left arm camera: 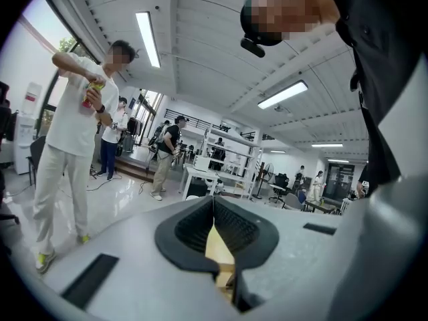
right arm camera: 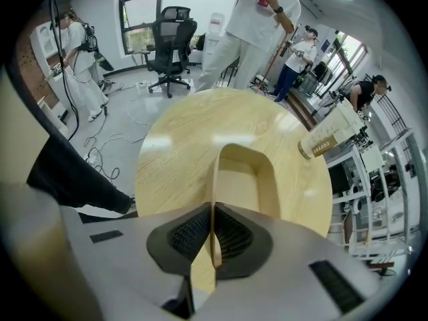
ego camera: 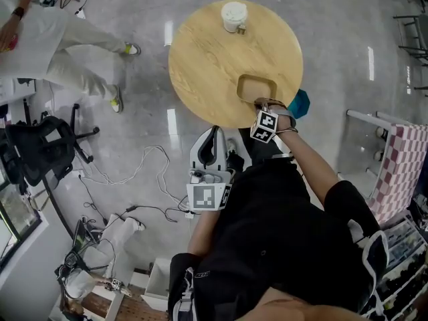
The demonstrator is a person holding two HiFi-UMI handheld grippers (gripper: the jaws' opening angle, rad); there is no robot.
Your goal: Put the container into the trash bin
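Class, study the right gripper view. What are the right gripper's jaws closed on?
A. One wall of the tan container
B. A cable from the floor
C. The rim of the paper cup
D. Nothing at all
A: the right gripper has its pads pressed on either side of the near wall of the tan container, while the paper cup sits apart from it, further across the table.

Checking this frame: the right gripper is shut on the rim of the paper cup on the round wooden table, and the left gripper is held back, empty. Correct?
Not the cup. The right gripper view shows the right gripper shut on the side wall of the shallow tan container; the paper cup stands untouched across the table. The rest holds.
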